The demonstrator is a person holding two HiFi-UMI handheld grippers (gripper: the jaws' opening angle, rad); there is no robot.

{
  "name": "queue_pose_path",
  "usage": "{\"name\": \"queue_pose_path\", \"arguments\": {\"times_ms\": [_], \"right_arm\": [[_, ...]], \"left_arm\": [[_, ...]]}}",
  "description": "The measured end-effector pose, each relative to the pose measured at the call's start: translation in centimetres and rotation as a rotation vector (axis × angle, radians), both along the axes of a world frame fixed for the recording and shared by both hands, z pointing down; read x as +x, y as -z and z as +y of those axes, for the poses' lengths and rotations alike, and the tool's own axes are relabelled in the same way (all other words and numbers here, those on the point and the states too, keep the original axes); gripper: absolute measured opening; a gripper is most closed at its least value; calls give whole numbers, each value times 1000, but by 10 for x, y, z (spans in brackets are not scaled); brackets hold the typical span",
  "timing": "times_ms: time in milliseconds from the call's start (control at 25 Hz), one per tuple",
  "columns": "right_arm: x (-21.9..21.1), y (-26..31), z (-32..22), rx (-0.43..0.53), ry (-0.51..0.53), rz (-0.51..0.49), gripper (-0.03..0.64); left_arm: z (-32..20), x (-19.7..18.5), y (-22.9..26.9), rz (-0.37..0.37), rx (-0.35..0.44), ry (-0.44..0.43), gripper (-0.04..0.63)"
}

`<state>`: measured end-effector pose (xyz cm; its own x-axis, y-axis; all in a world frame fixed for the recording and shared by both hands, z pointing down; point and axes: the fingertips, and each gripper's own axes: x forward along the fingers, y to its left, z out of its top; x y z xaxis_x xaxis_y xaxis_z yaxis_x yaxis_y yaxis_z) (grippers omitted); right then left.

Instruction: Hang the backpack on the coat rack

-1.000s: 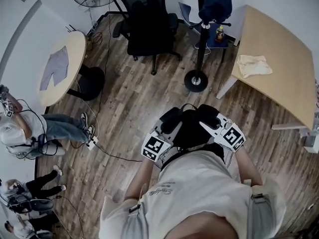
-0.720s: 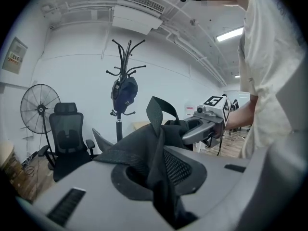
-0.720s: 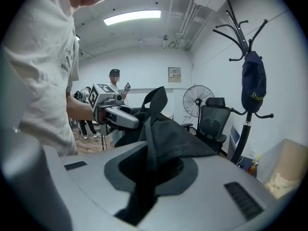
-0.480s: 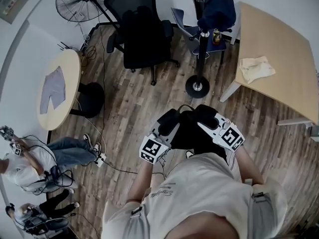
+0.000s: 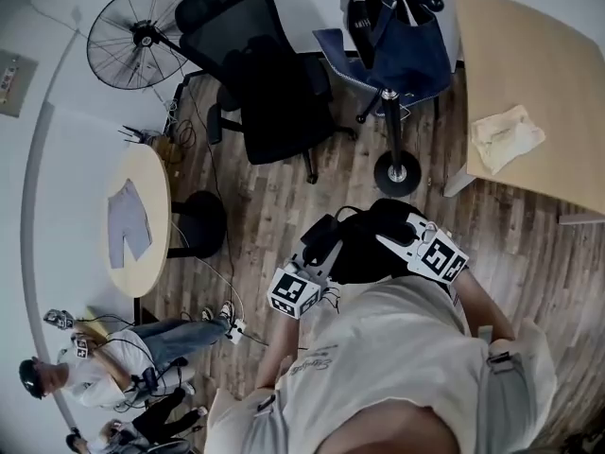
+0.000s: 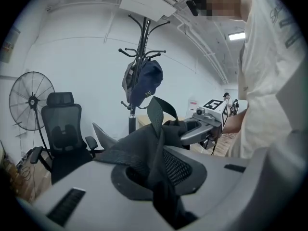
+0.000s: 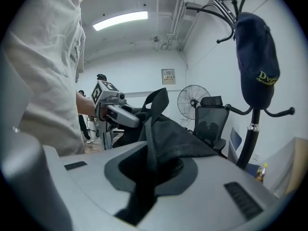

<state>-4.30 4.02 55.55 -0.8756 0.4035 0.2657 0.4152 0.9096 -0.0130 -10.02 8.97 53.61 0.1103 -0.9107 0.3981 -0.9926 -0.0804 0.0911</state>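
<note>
A black backpack (image 5: 364, 246) hangs between both grippers in front of the person's chest. My left gripper (image 5: 321, 242) is shut on its fabric and strap (image 6: 161, 172). My right gripper (image 5: 395, 223) is shut on the other side of the backpack (image 7: 166, 138), with cloth filling its jaws. Each gripper shows in the other's view: the right gripper (image 6: 204, 125) and the left gripper (image 7: 118, 113). The black coat rack (image 5: 389, 112) stands just ahead on a round base (image 5: 397, 173), and a navy bag (image 5: 402, 50) hangs on it. Its upper hooks (image 6: 143, 52) are bare.
A black office chair (image 5: 269, 78) stands left of the rack, and a floor fan (image 5: 132, 36) beyond it. A wooden desk (image 5: 529, 74) with a crumpled cloth (image 5: 506, 137) is at the right. A round table (image 5: 142, 220) and seated people (image 5: 104, 381) are at the left. Cables cross the floor.
Both grippers have carried the backpack across the room toward the coat rack. The rack, chair and fan now sit closer and larger. Neither grip has altered.
</note>
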Motion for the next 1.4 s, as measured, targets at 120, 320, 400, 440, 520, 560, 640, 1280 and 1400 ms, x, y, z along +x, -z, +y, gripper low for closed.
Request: {"name": "queue_pose_path", "arguments": {"times_ms": [120,320,400,440,520,560,640,1280,1400], "right_arm": [[-23,1,-23,8,-7,-12,35],[-53,4,-60,4,-62,-10,37],[-64,6,-72,10,-88,-7,37],[-68,6,-77,13,-99,-3,37],[-75,6,-86,12,-129,6,37],[-79,5,-91,9,-149,10,37],[-89,4,-99,7,-200,19,37],[-116,19,-100,39,-648,72,38],[-117,20,-99,39,-702,84,38]], "left_arm": [[-24,-24,1,-19,11,-33,61],[-65,-57,2,-19,11,-102,63],[-79,-70,3,-25,13,-133,63],[-86,-75,3,-29,17,-151,63],[-98,-84,2,-36,21,-197,63],[-103,-89,2,-39,23,-223,63],[-115,-101,0,-39,25,-280,63],[-150,-136,10,-15,83,-753,63],[-155,-136,10,-17,83,-825,61]]}}
